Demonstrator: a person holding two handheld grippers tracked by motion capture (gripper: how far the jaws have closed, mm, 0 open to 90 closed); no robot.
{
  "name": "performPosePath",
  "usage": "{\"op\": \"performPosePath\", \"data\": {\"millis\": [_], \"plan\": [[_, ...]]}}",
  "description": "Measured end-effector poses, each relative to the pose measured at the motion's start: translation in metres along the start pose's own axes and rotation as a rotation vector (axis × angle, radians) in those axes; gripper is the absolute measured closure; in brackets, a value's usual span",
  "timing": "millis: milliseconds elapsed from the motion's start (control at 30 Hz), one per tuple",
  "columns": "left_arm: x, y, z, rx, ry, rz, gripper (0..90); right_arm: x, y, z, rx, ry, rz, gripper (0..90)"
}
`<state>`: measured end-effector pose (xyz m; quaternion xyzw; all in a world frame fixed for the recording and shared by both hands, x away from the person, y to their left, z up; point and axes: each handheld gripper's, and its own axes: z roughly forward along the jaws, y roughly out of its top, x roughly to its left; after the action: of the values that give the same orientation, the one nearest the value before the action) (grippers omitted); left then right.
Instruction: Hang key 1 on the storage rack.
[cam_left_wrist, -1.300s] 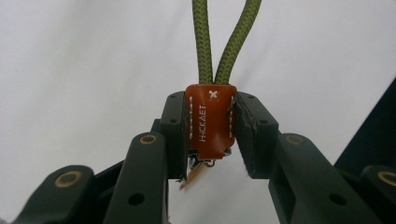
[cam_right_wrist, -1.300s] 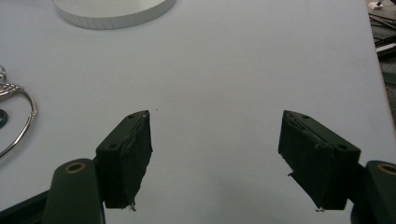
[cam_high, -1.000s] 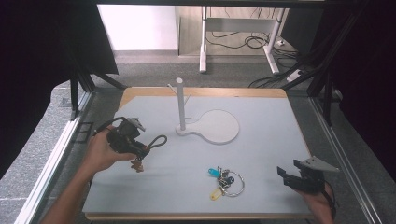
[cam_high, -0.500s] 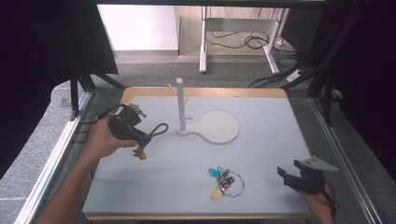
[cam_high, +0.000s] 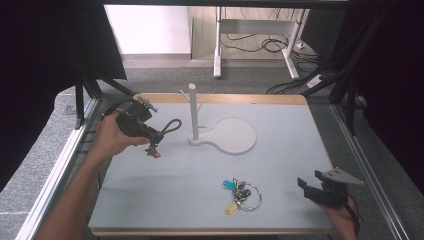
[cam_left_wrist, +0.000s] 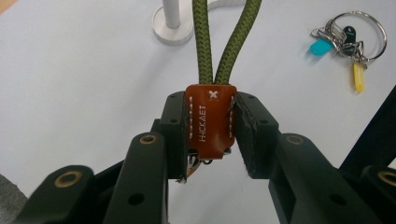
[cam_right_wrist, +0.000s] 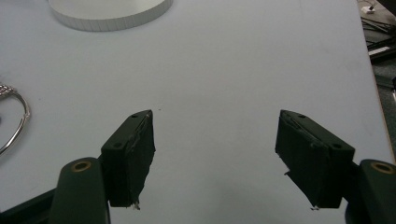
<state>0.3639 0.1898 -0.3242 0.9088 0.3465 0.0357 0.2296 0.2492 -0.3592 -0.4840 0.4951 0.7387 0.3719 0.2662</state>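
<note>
In the high view the left gripper (cam_high: 150, 136) is held above the table's (cam_high: 280, 165) left side, the person's left hand (cam_high: 112, 137) wrapped around its body with the forearm slanting in from the lower left corner; it points right and slightly toward the person, near the white stand (cam_high: 220, 135), whose post rises from a base that widens into a round plate. A green cord loop (cam_high: 172, 125) arcs up from its tip and a small brown tab hangs under it, clear of the table. A key bunch (cam_high: 242, 194) on a metal ring lies near the front edge, well apart from both grippers. The right gripper (cam_high: 312, 190) rests low at the front right corner, its grey three-cornered plate on top, aimed left toward the keys. In the left gripper view the jaws pinch a brown leather tab (cam_left_wrist: 210, 121) from both sides; the stitched tab bears a white cross stitch and stamped lettering that reads roughly "HICKAET", though I cannot be sure of every letter. Two strands of the braided cord rise out of the tab toward the stand's post, and the keys show teal and yellow tags. In the right gripper view the jaws stand spread wide with bare table between them, the ring's edge at far left.
</note>
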Motion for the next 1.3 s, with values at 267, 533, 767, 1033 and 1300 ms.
{"op": "performPosePath", "data": {"millis": [267, 533, 767, 1033, 1300], "plan": [[0.006, 0.007, -0.006, -0.008, 0.008, -0.012, 66.7, 0.000, -0.001, 0.002, 0.012, 0.000, 0.001, 28.7], [0.012, 0.019, -0.013, -0.012, 0.018, -0.019, 66.6, -0.001, -0.001, 0.002, 0.015, 0.000, 0.002, 28.7], [0.018, 0.026, -0.014, -0.020, 0.025, -0.034, 66.6, 0.000, -0.002, 0.003, 0.018, 0.002, -0.003, 28.7], [0.025, 0.033, -0.009, -0.029, 0.025, -0.055, 66.6, -0.001, -0.003, 0.004, 0.019, 0.006, 0.008, 28.6], [0.032, 0.039, -0.005, -0.016, 0.031, -0.071, 66.6, -0.002, -0.003, 0.004, 0.024, 0.006, 0.007, 28.6]]}}
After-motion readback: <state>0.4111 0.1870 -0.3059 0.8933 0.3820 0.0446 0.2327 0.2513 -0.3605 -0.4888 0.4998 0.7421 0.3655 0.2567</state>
